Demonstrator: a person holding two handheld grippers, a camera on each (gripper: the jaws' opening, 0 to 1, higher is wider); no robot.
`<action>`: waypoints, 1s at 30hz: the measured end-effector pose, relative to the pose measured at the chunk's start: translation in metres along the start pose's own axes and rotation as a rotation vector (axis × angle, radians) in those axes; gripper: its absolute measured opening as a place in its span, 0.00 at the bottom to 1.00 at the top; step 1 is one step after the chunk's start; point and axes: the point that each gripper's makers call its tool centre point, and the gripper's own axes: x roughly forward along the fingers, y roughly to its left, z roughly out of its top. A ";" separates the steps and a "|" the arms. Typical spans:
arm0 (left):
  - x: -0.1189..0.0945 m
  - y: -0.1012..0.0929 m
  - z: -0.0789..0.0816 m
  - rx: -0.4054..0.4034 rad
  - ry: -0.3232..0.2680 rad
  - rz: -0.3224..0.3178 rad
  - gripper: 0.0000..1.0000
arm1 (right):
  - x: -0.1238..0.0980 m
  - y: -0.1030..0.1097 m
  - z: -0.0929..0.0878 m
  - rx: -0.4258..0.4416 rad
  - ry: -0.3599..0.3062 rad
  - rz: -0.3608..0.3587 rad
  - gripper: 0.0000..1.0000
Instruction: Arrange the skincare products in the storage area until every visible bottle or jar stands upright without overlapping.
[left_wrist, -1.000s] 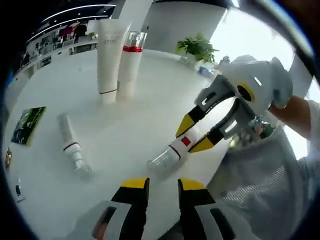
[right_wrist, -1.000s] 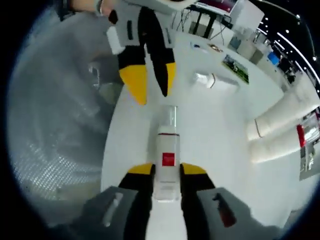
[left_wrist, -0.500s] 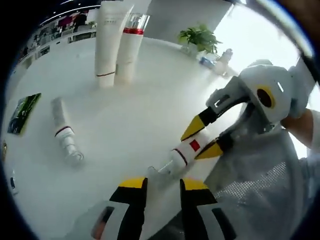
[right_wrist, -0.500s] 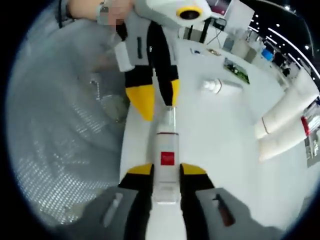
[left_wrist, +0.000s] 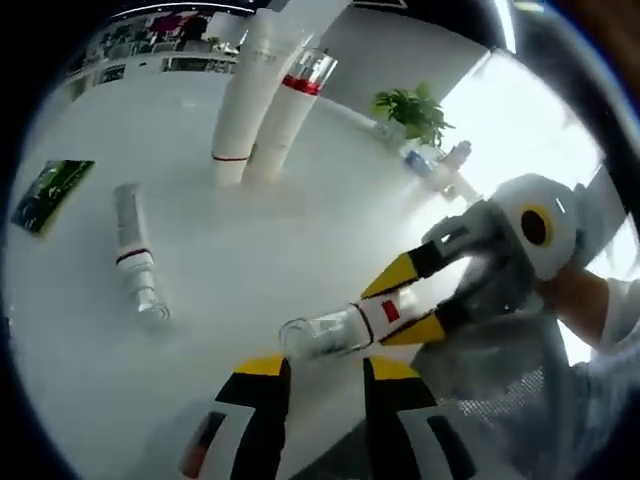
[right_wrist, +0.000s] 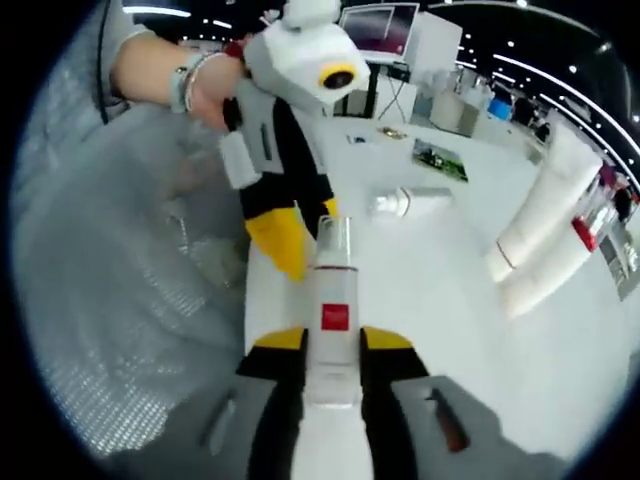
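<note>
White and glossy, the table (left_wrist: 250, 260) spreads wide under bright showroom lighting, with shelving and screens far behind it. Taking the small clear bottle with the red square label (right_wrist: 333, 318) as the landmark: the right hand-held gripper (right_wrist: 333, 345) is clamped on its white body, the clear cap end pointing away from the jaws, and in the left gripper view the same bottle (left_wrist: 345, 328) lies roughly level just above the table near its edge, held by that right hand-held gripper (left_wrist: 408, 308), behind which a person's arm shows. The left hand-held gripper (left_wrist: 325, 372) sits right below the bottle's cap end, its yellow-tipped jaws a little apart and holding nothing; seen from the right gripper view, the left hand-held gripper (right_wrist: 295, 235) is just beyond the bottle's cap, a hand with a wristband gripping it. Beyond the bottle, well apart from it, two tall tubes stand upright side by side: a white tube (left_wrist: 248, 110) and a slimmer one with a red band (left_wrist: 288, 115). Off to the bottle's side a second small bottle (left_wrist: 135, 262) lies flat on the table, with open white surface between. A green-printed card (left_wrist: 45, 195) lies past that one, and a potted plant (left_wrist: 412, 105) stands far off near small items. Close beside the held bottle a grey mesh fabric (right_wrist: 110, 300) crowds the table's edge.
</note>
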 end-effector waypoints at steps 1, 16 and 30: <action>-0.001 0.000 0.003 0.000 -0.013 0.000 0.29 | 0.000 -0.001 0.000 -0.002 -0.001 -0.003 0.19; -0.017 -0.017 0.044 -0.018 -0.235 -0.080 0.29 | 0.004 -0.016 0.003 0.071 -0.001 -0.079 0.20; -0.021 -0.040 0.054 0.161 -0.303 -0.110 0.27 | 0.022 -0.008 0.020 0.072 -0.041 -0.063 0.20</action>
